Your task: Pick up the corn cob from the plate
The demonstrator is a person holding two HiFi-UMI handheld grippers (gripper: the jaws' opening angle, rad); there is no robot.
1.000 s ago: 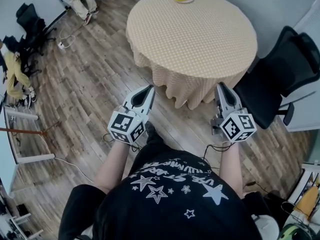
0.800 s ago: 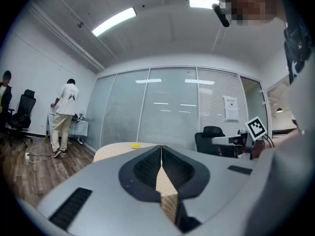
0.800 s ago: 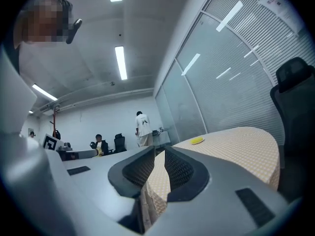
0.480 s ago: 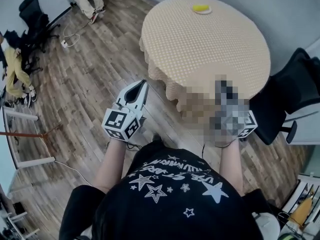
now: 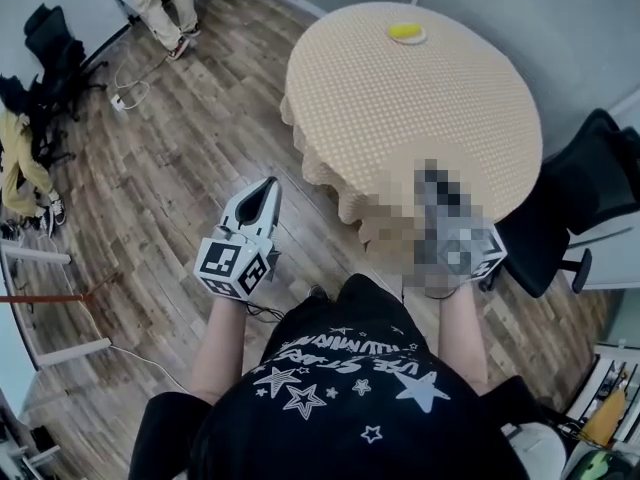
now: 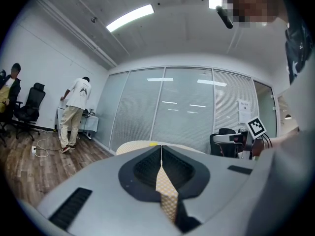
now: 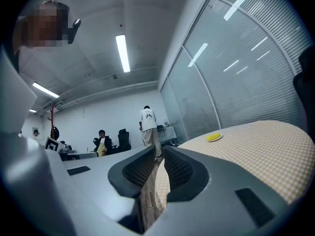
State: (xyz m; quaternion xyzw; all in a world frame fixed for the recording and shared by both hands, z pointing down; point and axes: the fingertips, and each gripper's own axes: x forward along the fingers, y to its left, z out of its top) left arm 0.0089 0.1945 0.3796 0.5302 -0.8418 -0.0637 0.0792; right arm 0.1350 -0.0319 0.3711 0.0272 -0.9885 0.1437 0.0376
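Corn cob (image 5: 405,30) is sitting on its little plate (image 5: 408,39) at the far edge of the round counter (image 5: 420,118), the one with the checked cloth. That puts it well ahead of both grippers, nowhere near either one. In the head view the left gripper (image 5: 268,186) is out over the wood floor (image 5: 170,168), short of the counter and off to its left, with its jaws pinched together and nothing in them. The right gripper (image 5: 430,180) is mostly under a mosaic patch, at the near edge of the cloth, and a black office chair (image 5: 585,203) stands off to its right.

Left gripper view: jaws closed to a thin slit, empty. Just past the tips you can see the counter top with a tiny yellow speck on it, probably the cob, too small to be sure. A person in a white shirt (image 6: 74,112) stands far off to the left, and the right gripper's marker cube pokes in on the right.

Right gripper view: jaws shut here too, nothing between them. The cob shows as a yellow lump on the plate, well beyond the tips and a bit right of them, with a long stretch of checked cloth in between. A standing person and a seated one are in the background beyond the tips.
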